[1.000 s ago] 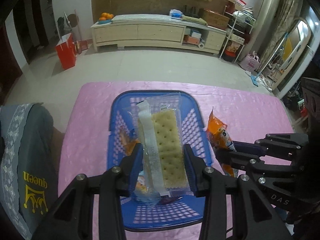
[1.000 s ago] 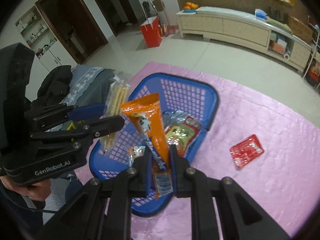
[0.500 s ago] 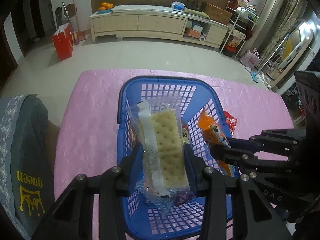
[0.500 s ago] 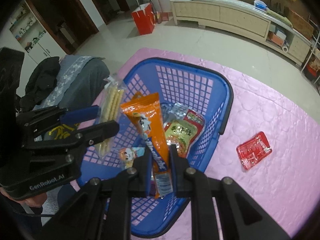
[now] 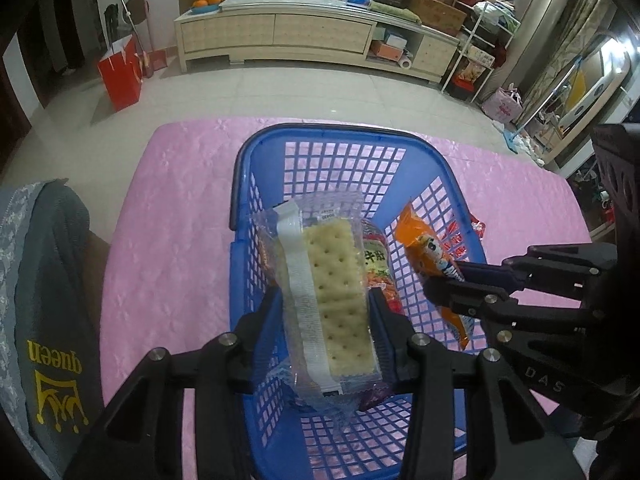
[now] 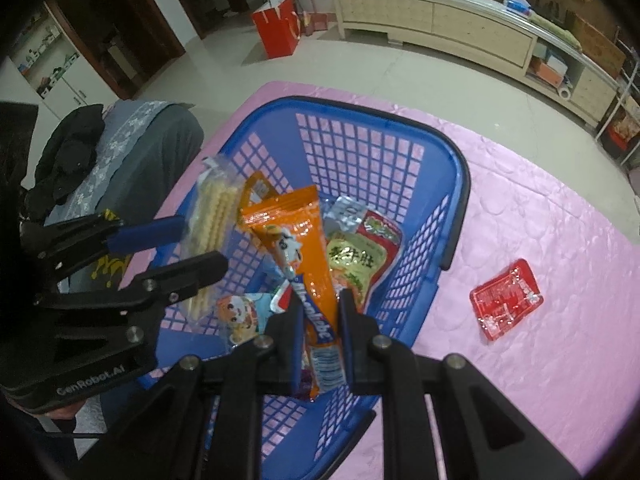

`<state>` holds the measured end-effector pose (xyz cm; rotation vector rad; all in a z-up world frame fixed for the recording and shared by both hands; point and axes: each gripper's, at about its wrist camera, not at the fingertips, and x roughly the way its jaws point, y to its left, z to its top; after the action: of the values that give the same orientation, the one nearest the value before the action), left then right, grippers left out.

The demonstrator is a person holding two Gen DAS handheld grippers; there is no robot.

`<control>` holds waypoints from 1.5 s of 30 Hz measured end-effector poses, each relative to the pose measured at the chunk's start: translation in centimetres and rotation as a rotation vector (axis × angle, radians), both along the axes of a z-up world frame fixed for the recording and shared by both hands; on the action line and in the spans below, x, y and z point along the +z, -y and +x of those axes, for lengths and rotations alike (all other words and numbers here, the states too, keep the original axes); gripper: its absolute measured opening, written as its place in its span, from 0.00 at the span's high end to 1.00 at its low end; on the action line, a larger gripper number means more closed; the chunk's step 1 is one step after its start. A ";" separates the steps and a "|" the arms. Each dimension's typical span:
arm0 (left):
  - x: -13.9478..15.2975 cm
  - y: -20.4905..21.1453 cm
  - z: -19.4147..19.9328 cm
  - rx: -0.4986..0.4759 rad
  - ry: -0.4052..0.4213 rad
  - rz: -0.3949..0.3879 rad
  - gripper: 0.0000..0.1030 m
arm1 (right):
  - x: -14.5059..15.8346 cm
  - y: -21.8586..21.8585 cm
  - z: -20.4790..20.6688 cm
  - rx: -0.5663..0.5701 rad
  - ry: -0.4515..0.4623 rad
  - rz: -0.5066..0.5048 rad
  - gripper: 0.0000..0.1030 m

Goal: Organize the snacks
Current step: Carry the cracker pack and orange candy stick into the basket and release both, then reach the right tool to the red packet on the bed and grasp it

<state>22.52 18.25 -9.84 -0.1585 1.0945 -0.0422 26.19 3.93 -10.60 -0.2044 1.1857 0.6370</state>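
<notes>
Covering the tabletop, a pink quilted cloth (image 5: 168, 240) spreads beneath both tools; on it, directly under them, sits a blue plastic basket (image 5: 320, 136) with lattice walls; a grey garment printed "queen" (image 5: 48, 320) lies off to the outer side of the left tool (image 5: 326, 320). That left tool points steeply down into the basket with a clear-wrapped cracker packet (image 5: 332, 296) standing between its fingers; its jaws are opening, and whether the pads touch the wrapper cannot be told. Just beside it, toward the basket's other wall, the right tool (image 6: 319, 320) is clenched on a long orange snack packet (image 6: 304, 256), gripping its lower half while the upper end rises ahead of the fingertips above the basket. On the basket floor, ahead of the right tool, lies a green-and-red pouch with Chinese characters (image 6: 358, 256), a silvery sachet (image 6: 344, 210) beyond it; a small cartoon-printed packet (image 6: 242, 314) lies between the two tools. Outside the basket, well off to the right tool's outer side, a small red packet (image 6: 506, 300) rests flat on the cloth.
</notes>
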 end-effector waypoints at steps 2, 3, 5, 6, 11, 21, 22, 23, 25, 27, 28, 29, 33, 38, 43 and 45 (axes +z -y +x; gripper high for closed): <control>0.1 -0.1 -0.2 0.004 0.002 0.005 0.51 | 0.0 0.1 0.0 -0.016 0.004 -0.003 0.80; 0.3 -0.1 -0.2 0.005 0.007 0.008 0.46 | 0.1 0.1 0.0 -0.018 0.001 -0.001 0.79; 0.6 -0.1 -0.6 0.007 0.024 0.011 0.38 | 0.1 0.4 0.0 -0.024 -0.002 0.003 0.77; 0.9 -0.1 -0.8 0.004 0.032 0.003 0.33 | 0.3 0.6 -0.1 -0.024 0.000 0.009 0.74; 2.2 0.0 -1.4 0.010 0.064 0.007 0.29 | 1.6 1.7 -0.2 -0.052 0.034 0.039 0.32; 3.5 0.6 -1.7 0.008 0.100 0.027 0.29 | 4.0 5.9 0.2 -0.106 0.091 0.058 0.21; 3.5 0.9 -1.6 0.007 0.100 0.027 0.29 | 4.0 6.5 0.4 -0.113 0.096 0.055 0.21; 3.4 1.1 -1.3 0.010 0.099 0.031 0.29 | 4.0 7.1 0.6 -0.125 0.100 0.049 0.20; 3.1 1.5 -1.1 0.006 0.102 0.028 0.29 | 3.9 8.1 1.0 -0.142 0.102 0.045 0.20; 2.8 1.9 -0.6 0.011 0.098 0.029 0.29 | 3.6 9.3 1.5 -0.161 0.105 0.037 0.19; 2.6 2.0 -0.3 0.016 0.095 0.026 0.29 | 3.4 9.9 1.8 -0.167 0.106 0.031 0.19; 2.3 2.0 0.1 0.020 0.090 0.019 0.29 | 3.1 10.5 2.1 -0.176 0.108 0.025 0.18; 0.9 2.1 1.5 0.027 0.039 -0.013 0.25 | 1.7 12.1 3.3 -0.215 0.093 -0.003 0.16; -0.7 3.3 3.0 0.016 0.011 0.025 0.09 | -1.1 14.0 5.2 -0.290 0.019 -0.018 0.16; -1.8 3.9 4.5 0.028 -0.008 0.037 0.04 | -3.8 15.5 7.2 -0.344 -0.075 -0.004 0.16; -2.0 3.8 5.1 0.038 -0.010 0.035 0.03 | -4.9 16.2 8.0 -0.376 -0.113 0.015 0.16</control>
<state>27.59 14.42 -11.83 -0.1476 1.1011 0.0117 34.19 -12.26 -15.47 0.0690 1.2863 0.3297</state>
